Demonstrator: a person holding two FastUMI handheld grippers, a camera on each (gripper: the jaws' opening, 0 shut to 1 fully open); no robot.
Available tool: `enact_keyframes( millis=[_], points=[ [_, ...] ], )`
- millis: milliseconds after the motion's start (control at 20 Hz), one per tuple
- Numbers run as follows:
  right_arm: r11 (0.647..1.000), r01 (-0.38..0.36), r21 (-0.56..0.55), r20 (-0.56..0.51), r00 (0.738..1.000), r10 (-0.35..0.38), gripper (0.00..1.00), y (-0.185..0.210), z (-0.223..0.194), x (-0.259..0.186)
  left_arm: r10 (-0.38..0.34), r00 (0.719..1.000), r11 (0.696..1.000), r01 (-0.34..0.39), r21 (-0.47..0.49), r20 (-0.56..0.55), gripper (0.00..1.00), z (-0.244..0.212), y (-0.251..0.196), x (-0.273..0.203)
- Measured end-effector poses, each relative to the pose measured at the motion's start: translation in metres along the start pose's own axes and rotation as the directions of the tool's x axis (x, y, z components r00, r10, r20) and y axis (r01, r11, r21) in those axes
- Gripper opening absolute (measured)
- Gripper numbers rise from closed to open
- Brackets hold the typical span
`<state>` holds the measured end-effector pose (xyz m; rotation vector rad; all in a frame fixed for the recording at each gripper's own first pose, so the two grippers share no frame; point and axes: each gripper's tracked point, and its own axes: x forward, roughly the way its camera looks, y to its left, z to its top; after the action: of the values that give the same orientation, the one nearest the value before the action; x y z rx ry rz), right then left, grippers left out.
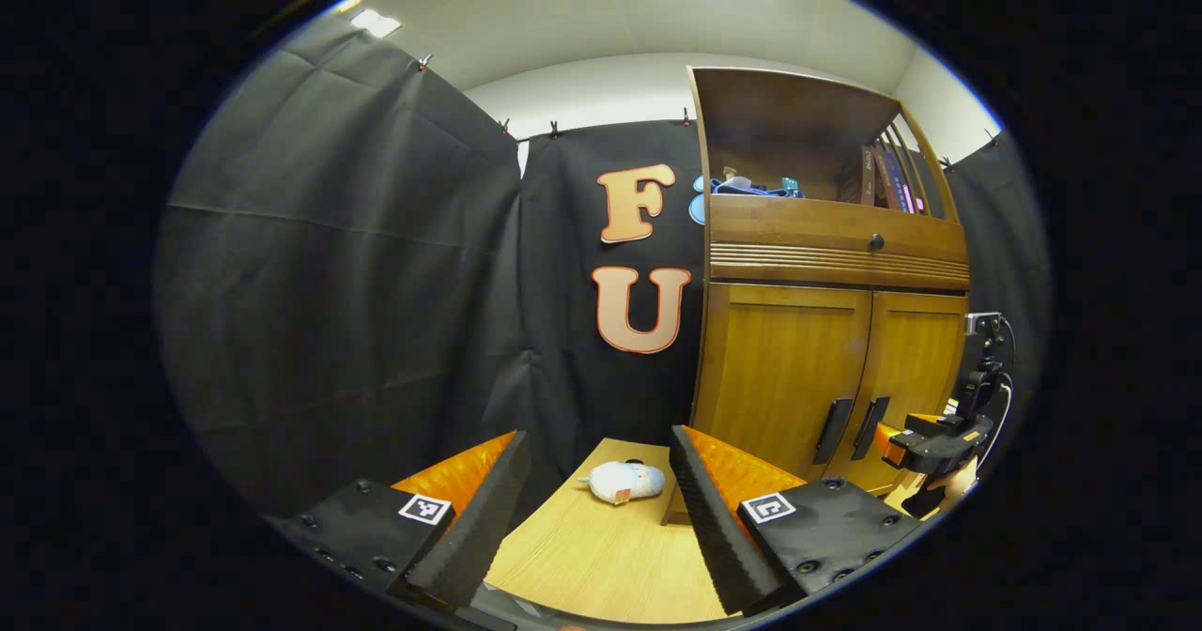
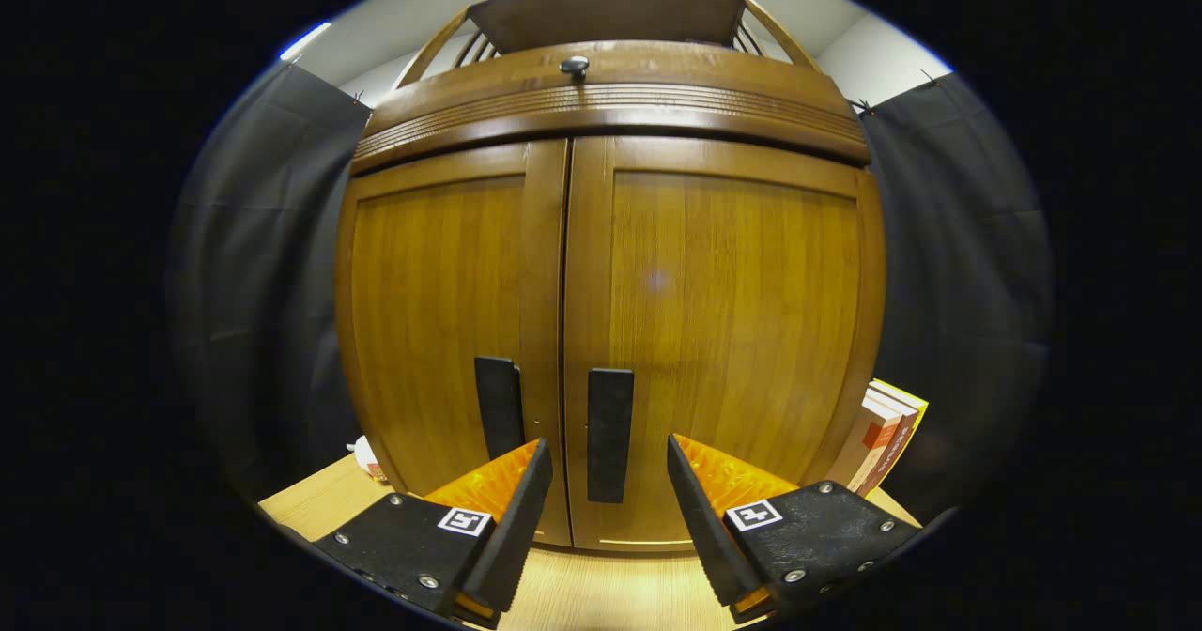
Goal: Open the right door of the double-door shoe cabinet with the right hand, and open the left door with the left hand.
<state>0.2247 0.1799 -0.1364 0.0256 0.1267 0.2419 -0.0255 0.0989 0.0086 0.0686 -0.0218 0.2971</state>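
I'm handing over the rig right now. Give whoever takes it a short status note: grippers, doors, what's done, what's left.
Right gripper: open, lined up in front of the right door's handle, not yet closed on it.
Left gripper: open, holding nothing, back over the table, aimed left of the cabinet; a white plush toy lies ahead of it.
Both doors shut: right door, left door.
Done: nothing opened.
Left: grip the right handle and pull, then take the left handle with the left gripper.
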Motion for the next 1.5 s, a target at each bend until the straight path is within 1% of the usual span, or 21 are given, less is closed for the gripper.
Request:
enact_keyframes(
  millis=[150,200,250,400,700,750,850,900,950,1000,1150,1200,1300,1350,1400,1500],
  points=[
    [1.0,0.01,0.019,-0.012,1.0,-0.01,0.7,-0.002,-0.012,0.02,0.015,1.0,1.0,-0.015,0.012,-0.01,0.93,-0.004,0.005,0.003],
    [1.0,0.011,0.019,-0.02,1.0,-0.01,0.6,-0.002,-0.016,0.027,0.022,1.0,1.0,-0.022,0.017,-0.011,0.93,-0.004,0.006,0.005],
    [1.0,0.012,0.021,-0.027,1.0,-0.012,0.65,-0.001,-0.02,0.032,0.028,1.0,0.999,-0.028,0.021,-0.011,0.93,-0.004,0.008,0.007],
    [0.999,0.022,0.029,-0.036,0.999,-0.021,0.59,-0.002,-0.024,0.047,0.038,0.999,0.999,-0.037,0.019,-0.016,0.93,-0.005,0.009,0.015],
    [0.997,0.038,0.071,-0.048,0.998,-0.035,0.58,-0.005,-0.032,0.072,0.033,0.999,0.999,-0.032,0.027,-0.027,0.93,-0.01,0.008,0.02],
    [0.996,0.04,0.079,-0.045,0.998,-0.036,0.5,-0.004,-0.031,0.074,0.033,0.999,0.999,-0.032,0.027,-0.031,0.93,-0.011,0.008,0.02],
    [0.995,0.045,0.087,-0.047,0.998,-0.041,0.43,0.0,-0.032,0.077,0.039,0.999,0.999,-0.038,0.03,-0.034,0.93,-0.012,0.011,0.02],
    [0.995,0.051,0.084,-0.043,0.998,-0.047,0.37,0.0,-0.032,0.079,0.04,0.999,0.999,-0.039,0.03,-0.037,0.93,-0.014,0.011,0.02],
    [0.995,0.055,0.081,-0.045,0.998,-0.052,0.36,0.0,-0.032,0.078,0.037,0.999,0.999,-0.036,0.026,-0.04,0.93,-0.015,0.011,0.019],
    [0.995,0.056,0.087,-0.048,0.998,-0.051,0.34,-0.001,-0.032,0.077,0.034,0.999,0.999,-0.033,0.025,-0.041,0.96,-0.015,0.01,0.019],
    [0.994,0.055,0.096,-0.06,0.997,-0.049,0.29,-0.001,-0.034,0.07,0.029,0.999,0.999,-0.028,0.023,-0.044,0.96,-0.016,0.011,0.017],
    [0.995,0.052,0.089,-0.06,0.997,-0.047,0.28,-0.002,-0.034,0.065,0.025,0.999,0.999,-0.024,0.023,-0.044,0.93,-0.017,0.01,0.016],
    [0.994,0.05,0.096,-0.054,0.998,-0.045,0.25,-0.003,-0.036,0.053,0.018,0.999,1.0,-0.017,0.023,-0.038,0.93,-0.014,0.01,0.012],
    [0.994,0.049,0.099,-0.052,0.998,-0.044,0.24,-0.003,-0.037,0.045,0.017,0.999,1.0,-0.017,0.022,-0.034,0.96,-0.013,0.011,0.01],
    [0.994,0.051,0.096,-0.049,0.998,-0.046,0.24,-0.005,-0.037,0.038,0.017,0.999,1.0,-0.017,0.02,-0.03,0.93,-0.013,0.012,0.009],
    [0.995,0.057,0.086,-0.046,0.998,-0.053,0.24,-0.007,-0.038,0.026,0.012,1.0,1.0,-0.012,0.014,-0.027,0.93,-0.013,0.014,0.003]
  ],
)
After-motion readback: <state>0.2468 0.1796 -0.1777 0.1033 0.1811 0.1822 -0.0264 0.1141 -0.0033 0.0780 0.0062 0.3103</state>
